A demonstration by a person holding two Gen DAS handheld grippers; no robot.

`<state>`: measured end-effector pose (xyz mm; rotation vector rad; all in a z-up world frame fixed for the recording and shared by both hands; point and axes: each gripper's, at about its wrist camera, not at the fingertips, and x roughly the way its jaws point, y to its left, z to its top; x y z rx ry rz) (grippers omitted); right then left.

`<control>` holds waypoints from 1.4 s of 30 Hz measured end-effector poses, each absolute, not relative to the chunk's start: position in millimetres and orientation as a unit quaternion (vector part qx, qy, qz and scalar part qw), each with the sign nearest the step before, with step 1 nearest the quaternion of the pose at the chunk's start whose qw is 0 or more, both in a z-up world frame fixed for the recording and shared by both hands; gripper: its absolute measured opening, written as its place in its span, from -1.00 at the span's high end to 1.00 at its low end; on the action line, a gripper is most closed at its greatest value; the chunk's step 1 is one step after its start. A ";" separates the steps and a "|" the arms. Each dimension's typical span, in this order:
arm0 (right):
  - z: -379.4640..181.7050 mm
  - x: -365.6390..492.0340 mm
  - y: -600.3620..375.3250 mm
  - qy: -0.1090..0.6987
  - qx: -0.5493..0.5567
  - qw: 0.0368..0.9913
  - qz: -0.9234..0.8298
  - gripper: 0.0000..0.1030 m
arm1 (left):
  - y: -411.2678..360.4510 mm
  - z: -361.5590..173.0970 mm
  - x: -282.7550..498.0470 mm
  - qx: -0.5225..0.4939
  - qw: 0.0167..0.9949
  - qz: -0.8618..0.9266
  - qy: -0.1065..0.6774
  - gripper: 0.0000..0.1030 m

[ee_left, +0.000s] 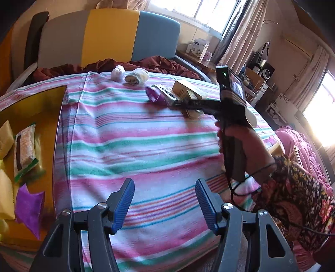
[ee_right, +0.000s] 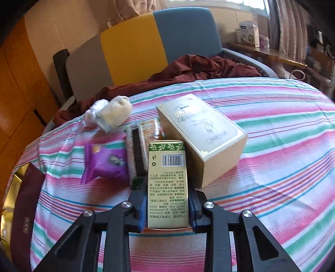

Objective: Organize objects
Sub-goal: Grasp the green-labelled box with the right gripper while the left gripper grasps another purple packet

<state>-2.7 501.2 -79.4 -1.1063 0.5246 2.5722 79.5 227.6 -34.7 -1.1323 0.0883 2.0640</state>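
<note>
- My right gripper (ee_right: 167, 211) is clamped on the narrow box (ee_right: 166, 184), its long axis running straight out from the jaws.
- My left gripper (ee_left: 165, 200) stands wide and empty, nearer the tray (ee_left: 50, 134), probably the destination.

Daylight is pouring in from the windows (ee_left: 209, 10) at one and three o'clock in the left wrist view, blowing out to pure white glare. Warm light is washing over the striped bedspread (ee_left: 146, 129), keeping colours bright. The hand (ee_left: 247, 146) and its device are smearing with motion blur. Fisheye bending is curving the headboard (ee_right: 134, 52), and black vignetting is eating the corners. Soft shadows are falling beside the boxes (ee_right: 201, 129).
</note>
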 end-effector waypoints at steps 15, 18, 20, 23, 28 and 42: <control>-83.0 39.8 505.6 0.179 -0.374 0.173 0.893 0.41 | 315.7 -32.2 0.2 -0.419 0.347 0.832 0.105 -0.21; -83.7 39.8 503.9 0.174 -0.372 0.176 0.895 0.41 | 341.6 -37.9 -23.9 -0.412 0.346 0.831 0.141 -0.34; -84.2 41.3 505.7 0.180 -0.369 0.173 0.895 0.41 | 359.7 -43.8 -38.6 -0.404 0.353 0.825 0.176 -0.38; -85.1 43.7 508.6 0.191 -0.363 0.168 0.897 0.41 | 380.5 -51.5 -57.0 -0.385 0.350 0.826 0.216 -0.38; -86.3 44.9 509.5 0.197 -0.358 0.165 0.898 0.41 | 404.0 -62.4 -80.5 -0.372 0.355 0.823 0.241 -0.38; -87.1 47.6 514.2 0.218 -0.347 0.157 0.898 0.42 | 403.2 -62.1 -64.7 -0.366 0.349 0.832 0.229 -0.38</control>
